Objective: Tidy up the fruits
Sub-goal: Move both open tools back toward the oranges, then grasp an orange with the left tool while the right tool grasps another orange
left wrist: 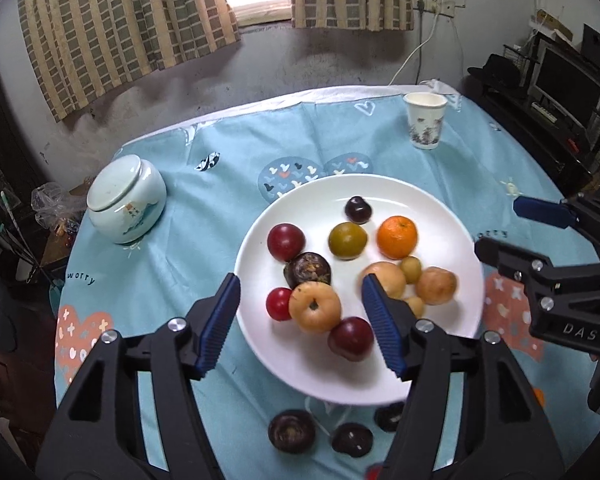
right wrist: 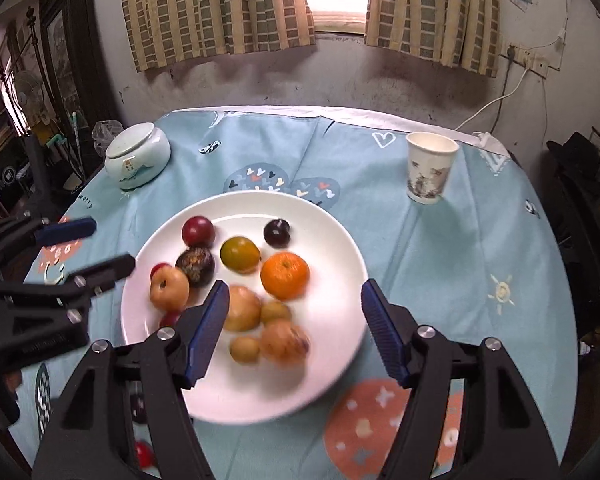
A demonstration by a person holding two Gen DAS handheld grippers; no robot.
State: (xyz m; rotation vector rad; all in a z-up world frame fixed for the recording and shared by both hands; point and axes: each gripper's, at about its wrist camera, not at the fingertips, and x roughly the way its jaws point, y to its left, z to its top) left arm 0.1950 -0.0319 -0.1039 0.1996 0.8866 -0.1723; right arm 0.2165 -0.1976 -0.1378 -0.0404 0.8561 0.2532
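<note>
A white plate [left wrist: 320, 372] [right wrist: 332, 248] on the blue tablecloth carries several fruits: an orange [left wrist: 397, 237] [right wrist: 285, 274], red plums [left wrist: 285, 241], a greenish plum [left wrist: 347, 240], a dark mangosteen [left wrist: 307, 270], a yellow apple [left wrist: 315, 306] and pale yellow fruits [right wrist: 242, 307]. Three dark fruits [left wrist: 292, 430] lie on the cloth in front of the plate. My left gripper [left wrist: 300, 280] [right wrist: 113, 243] hovers open over the plate's left half, holding nothing. Over the plate's right half my right gripper [right wrist: 296, 285] [left wrist: 497, 225] is open and empty too.
A pale ceramic jar with a lid [left wrist: 126, 200] [right wrist: 137, 156] stands at the back left of the round table. A paper cup [left wrist: 425, 125] [right wrist: 430, 168] stands at the back right. A small red fruit [right wrist: 144, 454] lies near the front edge.
</note>
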